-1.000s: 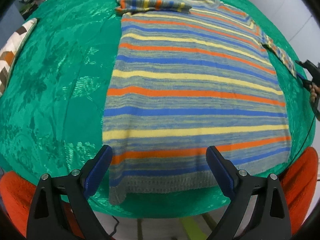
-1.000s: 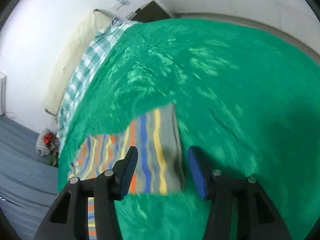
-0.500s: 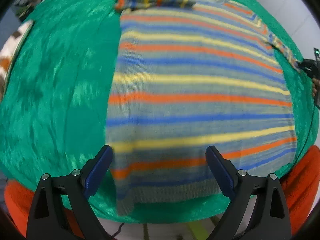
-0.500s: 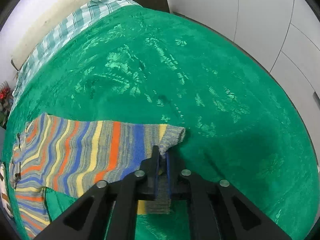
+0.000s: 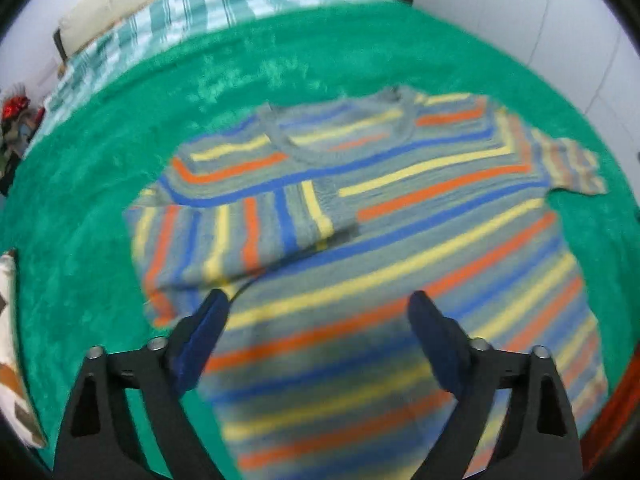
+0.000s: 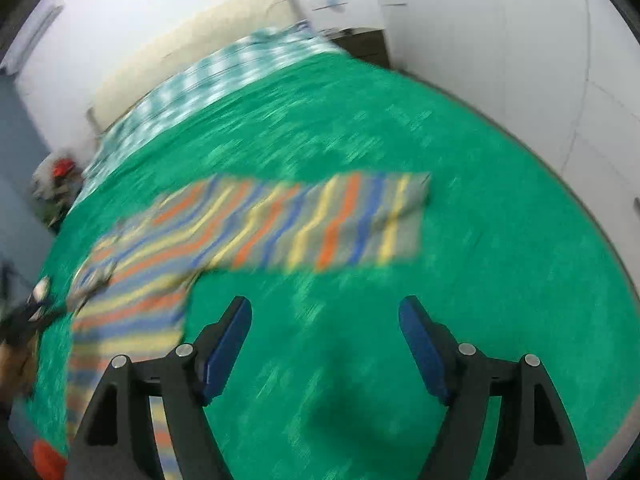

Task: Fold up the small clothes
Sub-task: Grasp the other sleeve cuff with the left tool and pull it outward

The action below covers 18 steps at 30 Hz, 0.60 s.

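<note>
Striped sweater lay flat on the green blanket, both claws empty above it.

The sweater, banded in grey, blue, yellow and orange, was spread front-up with its neckline toward the far end of the bed; one sleeve was folded across the chest, while the other sleeve stretched straight out over the blanket. The left gripper hovered over the lower body of the sweater with its blue-padded fingers wide apart, holding nothing. The right gripper hung over bare blanket near the outstretched sleeve, jaws likewise spread and empty. A checked sheet covered the bed beyond the blanket. Both views were motion-blurred.
</note>
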### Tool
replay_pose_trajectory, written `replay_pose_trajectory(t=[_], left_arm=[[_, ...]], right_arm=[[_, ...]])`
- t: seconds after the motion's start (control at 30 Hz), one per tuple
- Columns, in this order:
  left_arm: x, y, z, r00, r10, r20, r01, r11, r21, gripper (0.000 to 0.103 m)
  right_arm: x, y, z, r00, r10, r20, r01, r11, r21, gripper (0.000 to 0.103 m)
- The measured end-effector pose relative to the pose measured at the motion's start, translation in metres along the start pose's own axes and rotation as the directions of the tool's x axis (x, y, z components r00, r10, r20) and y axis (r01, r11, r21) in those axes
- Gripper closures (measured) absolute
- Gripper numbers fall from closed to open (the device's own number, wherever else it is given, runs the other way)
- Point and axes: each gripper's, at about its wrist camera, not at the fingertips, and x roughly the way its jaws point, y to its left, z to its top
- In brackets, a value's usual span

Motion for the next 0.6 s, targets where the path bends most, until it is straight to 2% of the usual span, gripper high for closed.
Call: replay_pose_trajectory(t=[0.1,0.2,0.23,0.27,0.3,0.33,0.37,0.4,0.47,0.53,0.6], left_arm=[[0.032,-0.004,0.016,0.999,0.037,-0.014,-0.038,0.997,-0.065,0.014],[0.054,-0.005,0.022,0.995,0.094,-0.011,-0.095,0.988,-0.123,0.014],[0.056,-0.001,0.023,0.996,0.089,0.001,-0.088,0.986,-0.142,0.03],[0.054,0.007,0.022,0.997,0.076,0.033,-0.069,0.981,-0.18,0.067],[0.051,0.015,0.022,0.996,0.073,0.042,-0.063,0.975,-0.212,0.084],[0.049,0.025,0.023,0.997,0.05,0.054,-0.035,0.967,-0.254,0.09],[0.038,0.041,0.019,0.996,-0.003,0.087,0.03,0.951,-0.307,0.092],[0.022,0.059,0.013,0.992,-0.02,0.126,0.063,0.934,-0.352,0.092],[-0.011,0.098,-0.004,0.982,-0.009,0.19,0.089,0.903,-0.419,0.092],[-0.043,0.154,-0.033,0.973,0.02,0.229,0.107,0.842,-0.528,0.092],[-0.057,0.205,-0.066,0.974,0.065,0.217,0.09,0.767,-0.635,0.092]], right_arm=[[-0.012,0.023,-0.043,0.999,0.039,-0.011,-0.039,0.999,-0.014,0.027],[-0.011,0.04,-0.073,0.998,0.063,-0.024,-0.063,0.998,0.0,0.027],[-0.009,0.045,-0.08,0.997,0.071,-0.028,-0.071,0.997,0.0,0.027],[-0.007,0.053,-0.089,0.996,0.076,-0.035,-0.076,0.997,-0.01,0.027],[-0.006,0.057,-0.093,0.996,0.077,-0.04,-0.078,0.997,-0.022,0.027],[-0.005,0.06,-0.095,0.996,0.074,-0.044,-0.076,0.996,-0.037,0.027],[-0.004,0.065,-0.096,0.997,0.067,-0.042,-0.07,0.995,-0.065,0.027],[-0.005,0.068,-0.095,0.997,0.065,-0.036,-0.068,0.994,-0.082,0.027],[-0.006,0.073,-0.093,0.998,0.058,-0.014,-0.059,0.992,-0.112,0.027],[-0.006,0.074,-0.093,0.998,0.061,-0.005,-0.061,0.991,-0.117,0.027],[-0.005,0.074,-0.094,0.998,0.065,-0.01,-0.065,0.991,-0.118,0.027]])
